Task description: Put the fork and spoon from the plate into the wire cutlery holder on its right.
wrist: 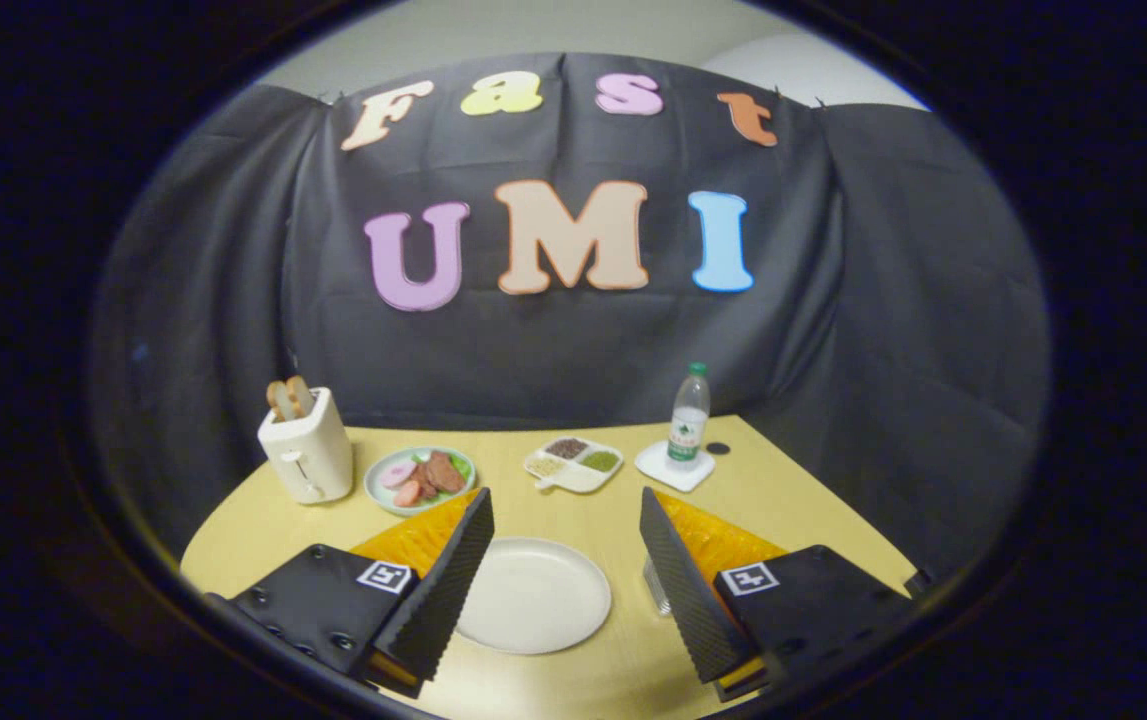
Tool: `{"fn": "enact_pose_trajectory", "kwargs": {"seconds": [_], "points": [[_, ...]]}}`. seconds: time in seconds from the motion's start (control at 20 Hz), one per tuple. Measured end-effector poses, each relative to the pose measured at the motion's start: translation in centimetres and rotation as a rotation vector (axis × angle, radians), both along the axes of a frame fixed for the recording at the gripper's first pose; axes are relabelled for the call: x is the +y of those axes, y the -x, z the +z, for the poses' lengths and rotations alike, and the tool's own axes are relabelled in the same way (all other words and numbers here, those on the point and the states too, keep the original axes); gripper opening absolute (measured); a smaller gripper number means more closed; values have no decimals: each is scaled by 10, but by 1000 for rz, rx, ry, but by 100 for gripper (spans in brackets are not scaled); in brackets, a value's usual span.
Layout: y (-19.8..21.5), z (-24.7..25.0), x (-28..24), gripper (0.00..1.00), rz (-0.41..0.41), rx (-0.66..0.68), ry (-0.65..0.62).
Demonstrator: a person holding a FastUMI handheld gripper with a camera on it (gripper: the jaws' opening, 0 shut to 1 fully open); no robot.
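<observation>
Between the open claw point(565, 535) fingers lies a bare plate point(533, 595); holder point(657, 588) at 3 o'clock; I judge withdrawing suits.

Water bottle point(690, 415): label with green band, print too small to read. Gripper point(566, 535), fingers spread wide apart above table: square black-and-white coded marker on each finger mount, pattern only, no letters or numbers. Toaster point(306, 452), plates, divided tray: no legible print.
</observation>
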State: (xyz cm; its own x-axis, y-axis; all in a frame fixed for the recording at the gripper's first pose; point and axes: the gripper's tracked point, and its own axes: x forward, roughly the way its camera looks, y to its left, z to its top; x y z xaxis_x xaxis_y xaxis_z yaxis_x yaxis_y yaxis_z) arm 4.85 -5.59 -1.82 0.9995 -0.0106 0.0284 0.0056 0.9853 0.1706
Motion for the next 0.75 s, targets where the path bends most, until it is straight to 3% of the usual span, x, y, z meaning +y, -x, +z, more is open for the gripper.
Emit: {"fn": "enact_pose_trajectory", "kwargs": {"seconds": [0.1, 0.25, 0.75], "points": [[6, 20, 16, 96, 44, -78, -33], [15, 36, 10, 96, 36, -154, -49], [26, 29, -3, 96, -13, -136, -50]]}}
